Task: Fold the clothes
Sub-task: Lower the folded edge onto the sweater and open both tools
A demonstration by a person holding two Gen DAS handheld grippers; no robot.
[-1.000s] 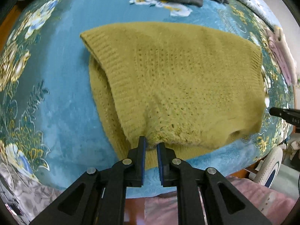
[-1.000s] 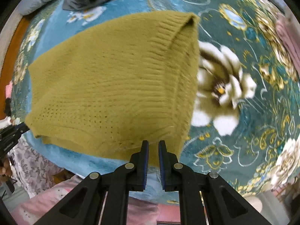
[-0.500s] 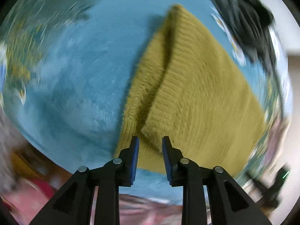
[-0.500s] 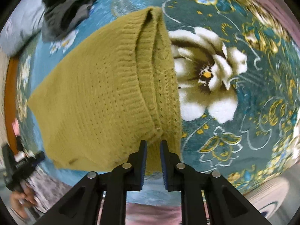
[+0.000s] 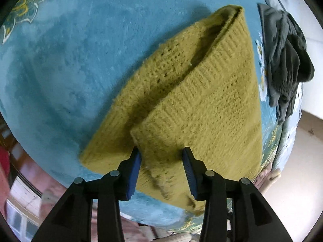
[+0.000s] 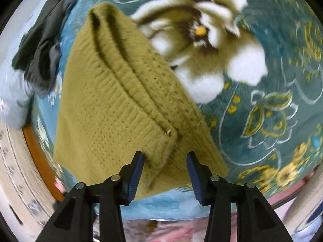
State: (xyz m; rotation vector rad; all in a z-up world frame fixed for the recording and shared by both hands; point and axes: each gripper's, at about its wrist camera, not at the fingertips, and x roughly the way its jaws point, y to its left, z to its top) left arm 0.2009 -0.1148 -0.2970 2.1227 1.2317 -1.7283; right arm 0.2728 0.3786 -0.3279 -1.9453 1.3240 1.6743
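Mustard sweater (image 5: 201, 104) lay folded on the bed (image 5: 70, 70), both my jaws opening off its corners; next I needed to fold it again.

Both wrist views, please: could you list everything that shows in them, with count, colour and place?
knitted sweater: one, olive yellow, folded over on the blanket, its near edge between both sets of jaws
dark garment: one crumpled heap, charcoal grey, beyond the sweater at the far edge of the bed
floral blanket: one, teal with white and gold flowers, covering the bed under everything
pale bedding: one piece, light blue, next to the dark garment; blurred
left gripper: one, black with blue pads, jaws opening, sweater edge between them, not pinched
right gripper: one, black with blue pads, jaws opening, sweater corner between them, not pinched
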